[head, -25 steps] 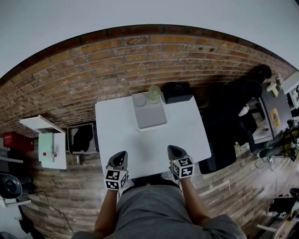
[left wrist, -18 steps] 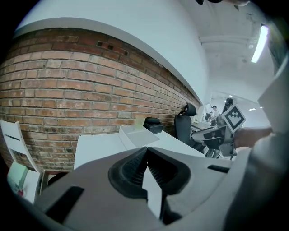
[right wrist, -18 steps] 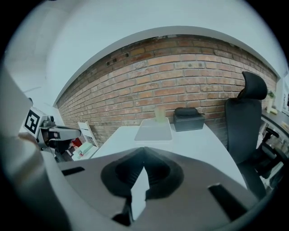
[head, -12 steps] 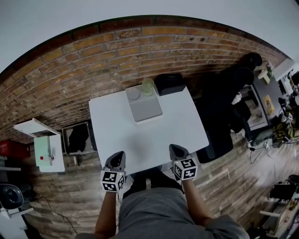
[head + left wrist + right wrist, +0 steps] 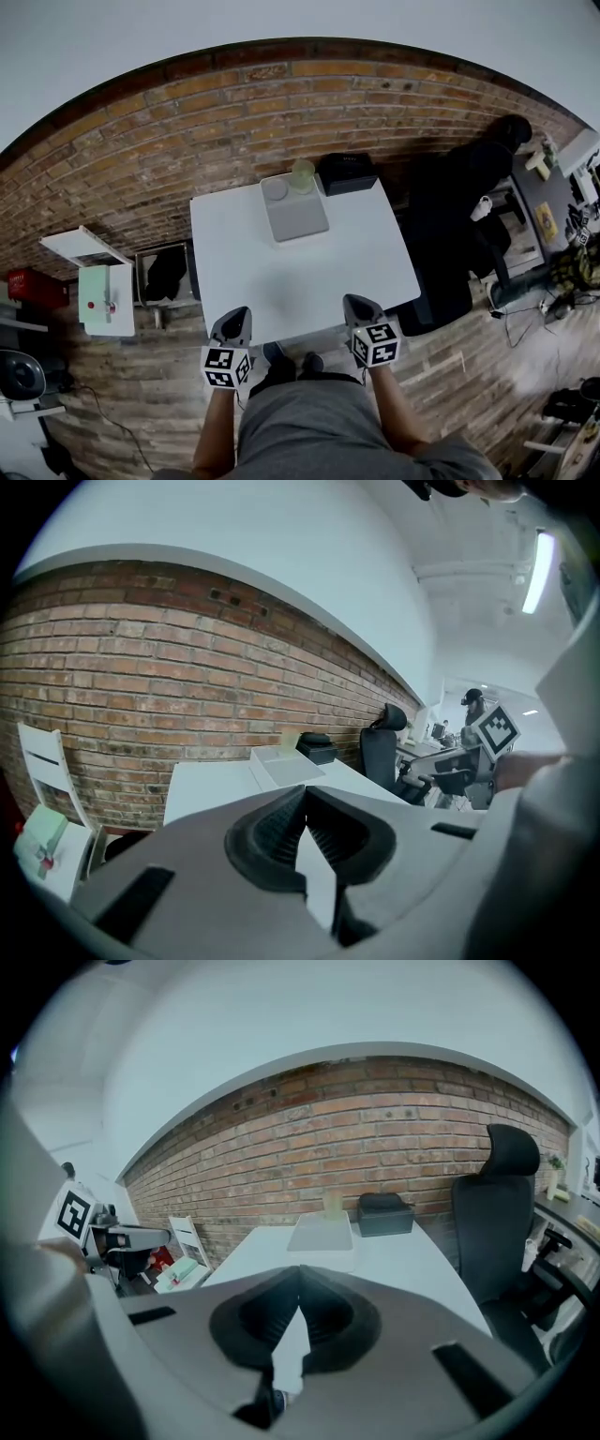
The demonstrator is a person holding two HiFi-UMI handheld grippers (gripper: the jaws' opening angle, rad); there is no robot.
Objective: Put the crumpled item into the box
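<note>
A pale green crumpled item (image 5: 303,175) sits at the far edge of the white table (image 5: 309,272), just beyond a shallow grey box (image 5: 295,214). A white round thing (image 5: 276,189) lies in the box's far left corner. My left gripper (image 5: 238,316) and right gripper (image 5: 354,303) hover over the table's near edge, both shut and empty, far from the box. In the left gripper view the left gripper (image 5: 305,789) points toward the box (image 5: 281,761). In the right gripper view the right gripper (image 5: 300,1269) faces the box (image 5: 323,1232) and the crumpled item (image 5: 333,1204).
A black case (image 5: 347,172) stands at the table's far right corner, by the brick wall (image 5: 187,122). A black office chair (image 5: 441,272) is to the right. A dark bin (image 5: 167,275) and a white and green stand (image 5: 105,300) are on the left floor.
The head view has shifted a little. Both grippers have drifted slightly near the table's front edge and stay shut and empty. Nothing on the table has moved.
</note>
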